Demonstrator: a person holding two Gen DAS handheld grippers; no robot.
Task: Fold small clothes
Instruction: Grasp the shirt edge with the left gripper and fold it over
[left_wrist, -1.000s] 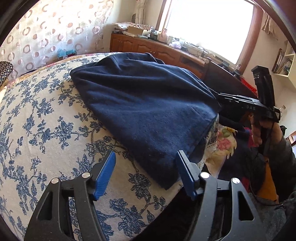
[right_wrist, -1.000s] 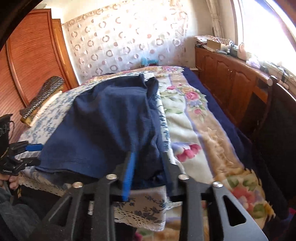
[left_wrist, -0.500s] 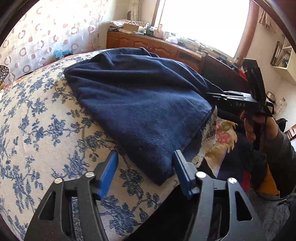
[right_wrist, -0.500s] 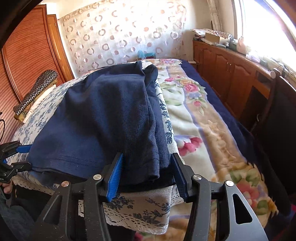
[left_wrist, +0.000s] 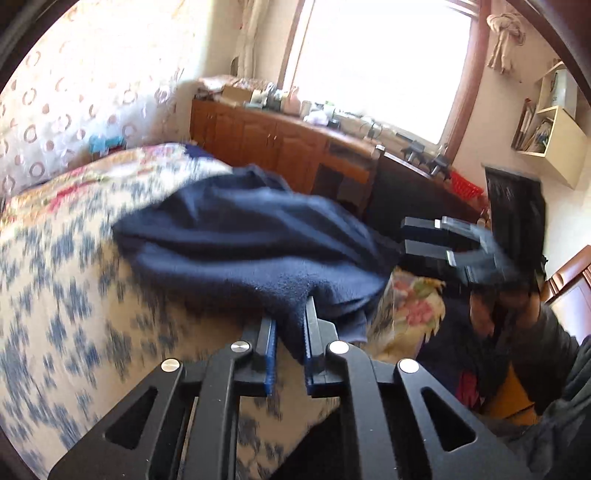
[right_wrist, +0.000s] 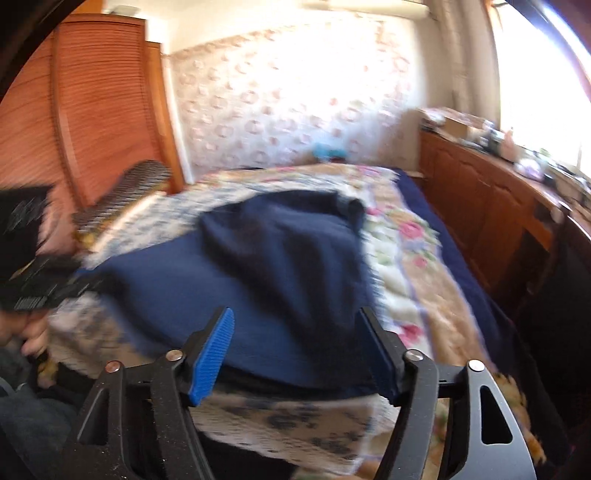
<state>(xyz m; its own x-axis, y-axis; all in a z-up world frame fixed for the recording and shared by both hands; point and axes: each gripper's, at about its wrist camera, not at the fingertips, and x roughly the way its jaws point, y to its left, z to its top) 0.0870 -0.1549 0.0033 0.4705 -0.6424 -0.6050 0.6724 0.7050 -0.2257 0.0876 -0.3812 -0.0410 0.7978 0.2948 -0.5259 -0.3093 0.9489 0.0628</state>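
A navy blue garment (left_wrist: 240, 240) lies bunched on the floral bed cover (left_wrist: 55, 295). My left gripper (left_wrist: 288, 332) is closing on the garment's near corner; the blue pads (left_wrist: 271, 350) pinch the cloth and hold it raised off the bed. In the right wrist view the garment (right_wrist: 288, 258) is partly doubled over, its near hem lying loose between the wide jaws of my right gripper (right_wrist: 295, 350), which are opening and do not press on it. The right gripper (left_wrist: 436, 240) also shows at the cloth's far edge, and the left gripper (right_wrist: 48, 284) at the left.
A wooden cabinet (left_wrist: 266, 136) with clutter on top runs under the bright window. A louvred wardrobe (right_wrist: 92, 110) and a patterned pillow (right_wrist: 125, 192) stand at the bed's head. A person's hand (left_wrist: 517, 306) holds the right gripper. Both views are motion-blurred.
The left jaws closed on the garment's near corner and lifted it, bunching the cloth. The right jaws spread wider around the cloth's edge, and that gripper shifted.
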